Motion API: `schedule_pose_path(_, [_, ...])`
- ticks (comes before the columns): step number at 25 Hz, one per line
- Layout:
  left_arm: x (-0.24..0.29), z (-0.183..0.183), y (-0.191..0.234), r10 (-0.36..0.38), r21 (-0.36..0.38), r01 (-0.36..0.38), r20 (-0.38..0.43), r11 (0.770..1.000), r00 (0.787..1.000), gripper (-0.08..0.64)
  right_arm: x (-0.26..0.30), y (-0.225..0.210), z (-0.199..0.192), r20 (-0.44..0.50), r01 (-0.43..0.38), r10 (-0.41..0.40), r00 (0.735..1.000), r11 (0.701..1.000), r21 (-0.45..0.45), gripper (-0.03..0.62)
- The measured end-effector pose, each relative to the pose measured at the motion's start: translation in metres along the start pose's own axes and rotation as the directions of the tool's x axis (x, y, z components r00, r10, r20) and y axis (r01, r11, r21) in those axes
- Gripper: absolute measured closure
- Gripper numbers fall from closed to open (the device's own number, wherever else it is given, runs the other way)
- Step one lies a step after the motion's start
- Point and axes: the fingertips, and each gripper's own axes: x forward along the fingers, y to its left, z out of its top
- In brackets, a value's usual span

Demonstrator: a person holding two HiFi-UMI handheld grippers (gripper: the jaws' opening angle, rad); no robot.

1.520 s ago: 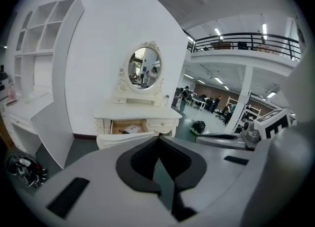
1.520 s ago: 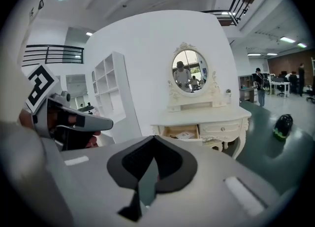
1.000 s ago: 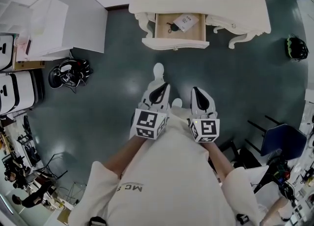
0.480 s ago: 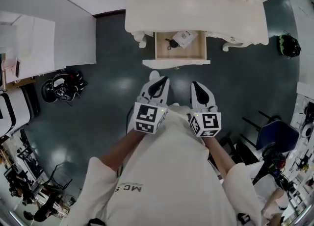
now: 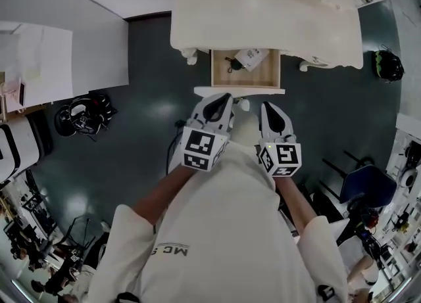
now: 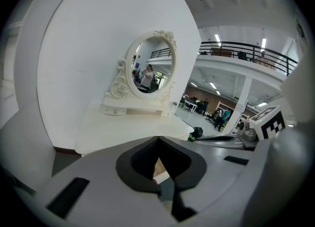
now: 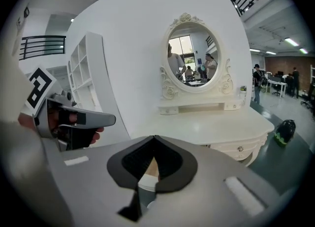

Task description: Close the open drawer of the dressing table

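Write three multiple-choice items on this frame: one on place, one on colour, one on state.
1. Where is the drawer relative to the left gripper and right gripper?
A. behind the person
B. just ahead of both
C. far off to the left

2. What colour is the dressing table?
A. cream-white
B. black
C. red

3. The drawer is:
A. fully shut
B. lying on the floor
C. pulled open

Answers:
1. B: in the head view its front sits right beyond both gripper tips.
2. A: its top and carved edges are cream-white.
3. C: its wooden inside and a white packet show.
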Motion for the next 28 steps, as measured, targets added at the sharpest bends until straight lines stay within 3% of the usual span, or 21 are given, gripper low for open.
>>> schedule_pose_path(6, [0.030,-0.018,0.002,0.042,-0.024,-0.044,-0.074,0.999,0.996,0.552,0.019,-0.005,-0.009,-0.071,-0.123,0.119,0.990,0.991,-0.052,0.592])
schedule_pose_path(13, [0.049,-0.054,0.000,0.110,0.050,-0.103,-0.168,0.993,0.980,0.552,0.025,-0.018,-0.034,-0.160,-0.197,0.187,0.969,0.979,-0.048,0.592])
schedule_pose_path(16, [0.058,-0.069,0.002,0.127,0.028,-0.124,-0.202,0.992,0.971,0.552,0.030,-0.023,-0.041,-0.180,-0.222,0.209,0.961,0.973,-0.056,0.591])
schedule_pose_path(21, [0.066,-0.097,-0.004,0.109,0.038,-0.104,-0.228,0.994,0.967,0.552,0.034,-0.031,-0.064,-0.218,-0.220,0.206,0.954,0.975,-0.043,0.579])
schedule_pose_path(28, [0.081,-0.155,-0.001,0.103,0.052,-0.091,-0.305,0.994,0.947,0.552,0.048,-0.040,-0.099,-0.273,-0.182,0.168,0.947,0.983,-0.027,0.577])
